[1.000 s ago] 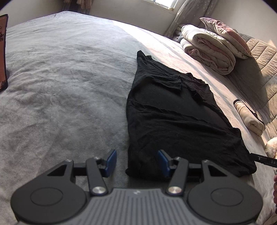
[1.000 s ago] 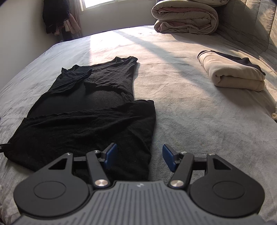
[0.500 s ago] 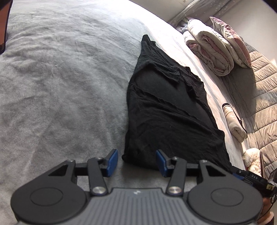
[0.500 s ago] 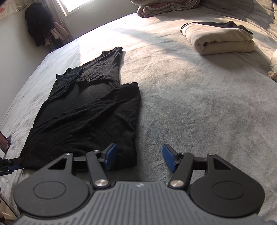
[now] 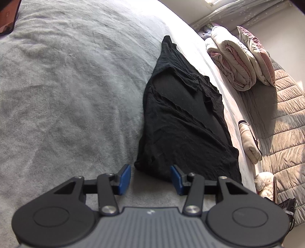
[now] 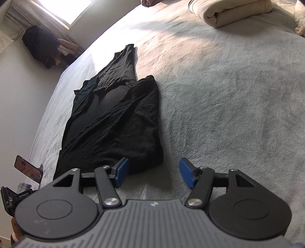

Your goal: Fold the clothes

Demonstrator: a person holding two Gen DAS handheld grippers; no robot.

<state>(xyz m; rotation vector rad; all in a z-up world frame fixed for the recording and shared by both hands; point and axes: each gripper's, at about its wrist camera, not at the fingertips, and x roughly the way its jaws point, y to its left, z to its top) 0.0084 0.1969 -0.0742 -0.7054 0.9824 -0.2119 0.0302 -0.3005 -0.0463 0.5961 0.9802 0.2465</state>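
Observation:
A black garment (image 5: 181, 124), folded lengthwise into a long strip, lies on the grey bed cover (image 5: 66, 95). My left gripper (image 5: 150, 178) is open just above the bed. The strip's near left corner sits between its blue pads, which do not press on it. In the right wrist view the same black garment (image 6: 114, 124) runs away toward the window. My right gripper (image 6: 154, 172) is open wide at the near right corner, with its left pad over the hem edge and its right pad over bare cover.
A folded beige garment (image 6: 234, 11) lies far right on the bed. A rolled comforter and pillow (image 5: 232, 63) rest against the quilted headboard (image 5: 286, 124). A white plush toy (image 5: 265, 183) sits at the bed's edge. A phone (image 6: 28, 168) stands at the left edge.
Both grippers have rolled and sunk closer to the near hem, so each corner now sits between the pads. The left jaws have narrowed a little. The garment has not moved.

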